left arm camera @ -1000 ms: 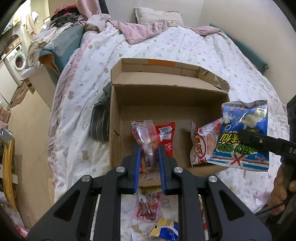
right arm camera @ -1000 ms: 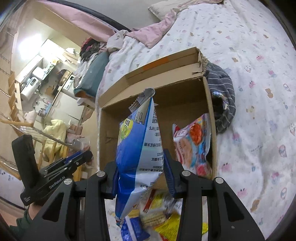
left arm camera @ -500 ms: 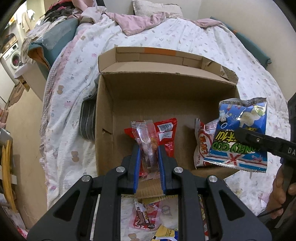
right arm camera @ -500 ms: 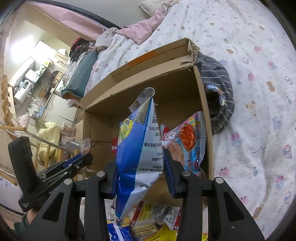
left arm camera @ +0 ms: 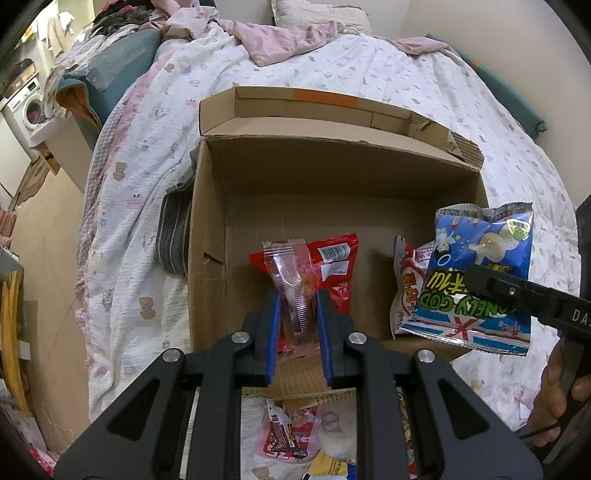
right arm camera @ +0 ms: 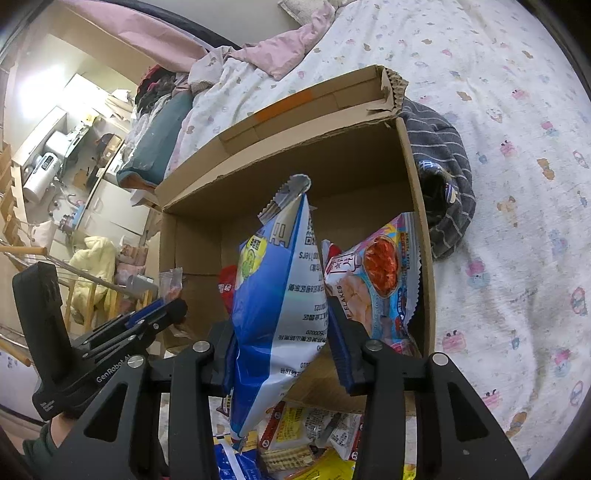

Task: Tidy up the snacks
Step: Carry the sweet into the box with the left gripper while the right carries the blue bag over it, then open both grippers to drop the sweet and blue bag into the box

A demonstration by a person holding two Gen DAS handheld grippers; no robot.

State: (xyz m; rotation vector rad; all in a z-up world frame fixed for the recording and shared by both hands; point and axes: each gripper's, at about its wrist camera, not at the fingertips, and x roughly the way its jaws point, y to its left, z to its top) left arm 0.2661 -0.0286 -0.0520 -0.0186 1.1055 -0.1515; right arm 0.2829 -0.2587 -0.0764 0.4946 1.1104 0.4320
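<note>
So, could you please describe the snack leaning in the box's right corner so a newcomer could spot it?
On the bed stands an open cardboard box. Against its right wall leans a pink and light-blue snack bag picturing orange-red flakes, unlike the red packet lying mid-box.

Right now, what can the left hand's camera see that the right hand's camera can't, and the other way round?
Only the left camera shows the front of the blue snack bag and a pillow at the head of the bed. Only the right camera shows the blue bag's printed back and a room with shelves beyond the bed. Both show the cardboard box, the red packet inside it and the striped cloth beside it.
</note>
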